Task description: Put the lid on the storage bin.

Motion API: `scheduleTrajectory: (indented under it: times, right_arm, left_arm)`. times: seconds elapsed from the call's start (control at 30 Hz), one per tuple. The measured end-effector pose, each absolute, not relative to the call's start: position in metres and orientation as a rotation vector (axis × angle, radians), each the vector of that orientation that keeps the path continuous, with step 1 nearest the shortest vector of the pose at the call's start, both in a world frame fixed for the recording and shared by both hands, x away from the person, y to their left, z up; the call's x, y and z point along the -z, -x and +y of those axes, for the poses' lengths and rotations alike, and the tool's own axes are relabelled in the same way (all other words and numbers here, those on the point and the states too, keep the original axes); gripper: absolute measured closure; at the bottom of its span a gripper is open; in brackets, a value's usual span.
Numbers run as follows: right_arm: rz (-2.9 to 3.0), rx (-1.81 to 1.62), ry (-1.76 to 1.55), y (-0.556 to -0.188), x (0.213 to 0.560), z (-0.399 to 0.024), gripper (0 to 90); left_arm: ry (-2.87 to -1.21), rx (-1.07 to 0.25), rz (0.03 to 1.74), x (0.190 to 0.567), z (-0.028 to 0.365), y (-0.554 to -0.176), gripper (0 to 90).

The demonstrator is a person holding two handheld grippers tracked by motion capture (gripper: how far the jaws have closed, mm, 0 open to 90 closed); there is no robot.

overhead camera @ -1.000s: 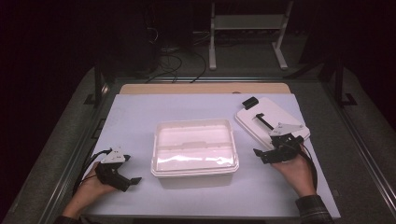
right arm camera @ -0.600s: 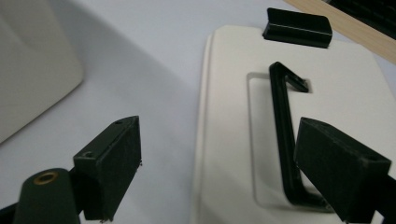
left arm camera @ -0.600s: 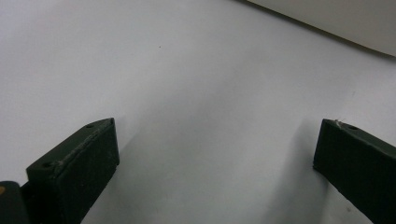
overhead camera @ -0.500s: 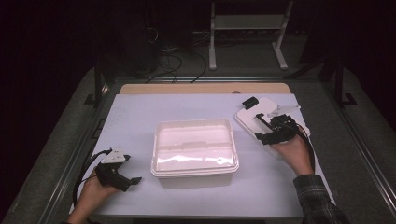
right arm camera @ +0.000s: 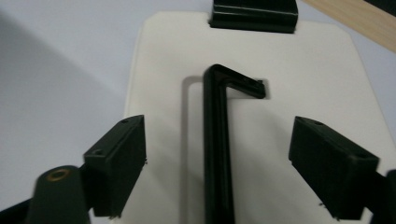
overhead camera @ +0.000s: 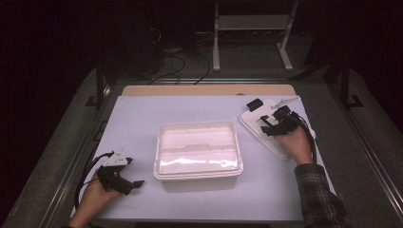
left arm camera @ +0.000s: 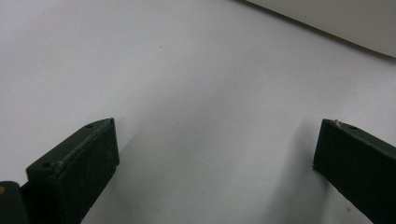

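Note:
A flat white lid [overhead camera: 277, 146] lies at the right of the table, with a black L-shaped handle [right arm camera: 215, 140] on top and a black clip [overhead camera: 254, 104] at its far end. My right gripper [overhead camera: 269, 126] hovers low over the lid. Its jaws have just been closing a little, and the handle runs between them with a gap on each side. In the right gripper view the lid [right arm camera: 308, 70] and clip [right arm camera: 254, 14] lie ahead of the right gripper [right arm camera: 219, 122]. My left gripper [overhead camera: 133, 178] rests open at the near left on the bare mat [left arm camera: 196, 70].
A white rectangular box [overhead camera: 161, 156] sits in the middle of the pale mat [overhead camera: 142, 114]. A wooden strip [overhead camera: 204, 90] runs along the far edge. A thin pale item [overhead camera: 286, 100] lies beyond the lid. Dark rails border the table.
My right hand has slid away from the near edge along the lid toward its far end, bringing the jaws over the black handle. The left hand has stayed put.

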State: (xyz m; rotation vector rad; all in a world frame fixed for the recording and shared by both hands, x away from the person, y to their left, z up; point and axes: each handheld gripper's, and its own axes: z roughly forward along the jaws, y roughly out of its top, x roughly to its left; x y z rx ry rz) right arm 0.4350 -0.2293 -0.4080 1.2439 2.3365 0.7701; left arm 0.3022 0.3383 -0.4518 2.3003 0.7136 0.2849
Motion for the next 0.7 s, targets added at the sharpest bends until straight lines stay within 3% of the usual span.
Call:
scheduleTrajectory:
  times: [0.07, 0.23, 0.4, 0.7]
  right_arm:
    - [2.344, -0.754, -1.255, -0.440, 0.410, -0.232, 23.2]
    - [2.367, -0.716, -1.254, -0.447, 0.412, -0.235, 43.1]
    - [2.384, -0.704, -1.236, -0.449, 0.405, -0.234, 55.8]
    - [2.339, -0.682, -1.264, -0.455, 0.396, -0.241, 71.5]
  left_arm:
    - [-2.300, -0.285, 0.714, 0.452, 0.338, -0.302, 0.0]
    - [-2.300, -0.284, 0.714, 0.452, 0.338, -0.302, 0.0]
    - [-2.300, -0.285, 0.714, 0.452, 0.338, -0.302, 0.0]
    - [-2.300, -0.285, 0.714, 0.452, 0.338, -0.302, 0.0]
